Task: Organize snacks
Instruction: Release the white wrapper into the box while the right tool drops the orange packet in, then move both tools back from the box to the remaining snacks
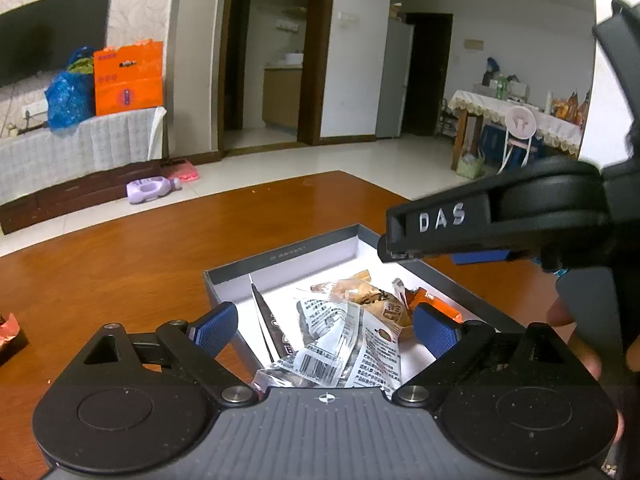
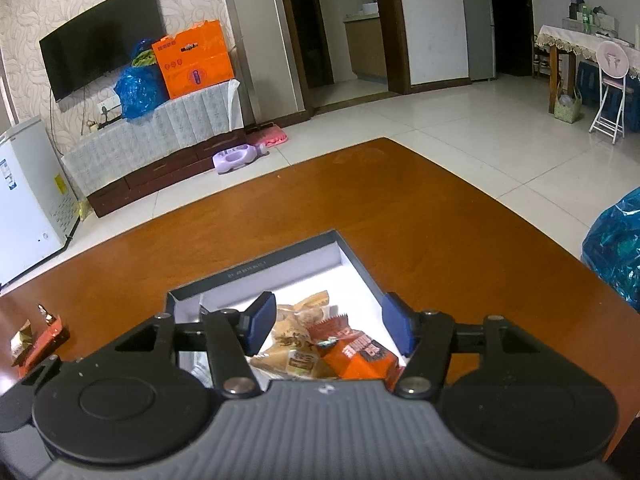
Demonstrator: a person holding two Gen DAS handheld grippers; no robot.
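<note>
Both grippers hovering over snack box
Left gripper [image 1: 324, 324] and right gripper [image 2: 328, 322] gaping, gripping nothing; wrapped snacks [image 1: 352, 332] lying inside box [image 1: 280, 258].

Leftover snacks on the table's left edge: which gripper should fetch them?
Left, probably. Both grippers, left gripper and right gripper, hang open over the box. The loose snacks lie at the far left of the table, on the left gripper's side.

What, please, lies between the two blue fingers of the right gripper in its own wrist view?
In the right wrist view, the open right gripper frames snack packets in the box: a tan packet and an orange packet.
</note>
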